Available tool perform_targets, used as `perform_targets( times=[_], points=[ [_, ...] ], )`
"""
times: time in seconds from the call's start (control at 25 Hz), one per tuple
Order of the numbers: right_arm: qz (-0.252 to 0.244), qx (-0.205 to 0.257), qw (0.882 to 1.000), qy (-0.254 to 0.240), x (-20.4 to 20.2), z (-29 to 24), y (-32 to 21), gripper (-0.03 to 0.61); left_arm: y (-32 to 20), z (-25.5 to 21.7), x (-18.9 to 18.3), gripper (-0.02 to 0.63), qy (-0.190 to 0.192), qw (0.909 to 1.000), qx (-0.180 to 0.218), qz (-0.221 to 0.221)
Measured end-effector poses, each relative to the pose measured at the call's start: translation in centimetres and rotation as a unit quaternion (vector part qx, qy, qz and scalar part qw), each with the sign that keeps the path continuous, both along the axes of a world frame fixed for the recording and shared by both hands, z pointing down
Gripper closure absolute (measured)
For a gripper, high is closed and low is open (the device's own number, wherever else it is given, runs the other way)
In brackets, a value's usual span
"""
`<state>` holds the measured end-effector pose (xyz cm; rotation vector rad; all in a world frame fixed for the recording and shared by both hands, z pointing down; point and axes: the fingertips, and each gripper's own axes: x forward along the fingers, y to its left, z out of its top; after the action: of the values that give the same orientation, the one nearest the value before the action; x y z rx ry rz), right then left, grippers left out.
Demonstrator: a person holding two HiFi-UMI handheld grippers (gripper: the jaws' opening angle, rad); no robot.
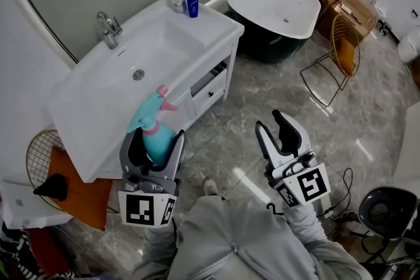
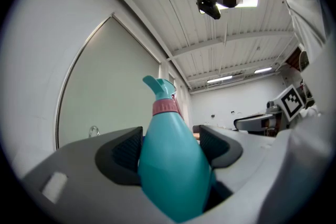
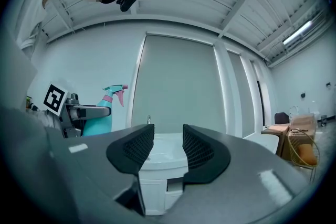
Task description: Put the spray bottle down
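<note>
Left gripper (image 1: 155,140) clamped on spray bottle (image 2: 170,165): body upright between both pads, nozzle above the jaws, near the vanity (image 1: 98,98) front edge. Right gripper (image 3: 168,148) jaws apart, empty.

The spray bottle (image 1: 151,116) sits in the left hand-held gripper (image 1: 155,140) beside the sink (image 1: 98,85).

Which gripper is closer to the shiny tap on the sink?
Left. The left gripper, gripping the spray bottle, hangs by the sink's front edge; the right gripper is out over the floor, farther from the tap.
</note>
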<state>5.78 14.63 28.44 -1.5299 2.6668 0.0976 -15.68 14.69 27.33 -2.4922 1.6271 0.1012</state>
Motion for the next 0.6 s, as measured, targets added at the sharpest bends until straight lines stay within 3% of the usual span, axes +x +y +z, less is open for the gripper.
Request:
perform_targets(
  times=[0.6],
  points=[
    [0.035, 0.009, 0.999, 0.013, -0.8, -1.0, -8.7, 0.417, -10.2, 0.0, -1.2, 0.224, -0.001, 0.9995, -0.003, 0.033]
  ],
)
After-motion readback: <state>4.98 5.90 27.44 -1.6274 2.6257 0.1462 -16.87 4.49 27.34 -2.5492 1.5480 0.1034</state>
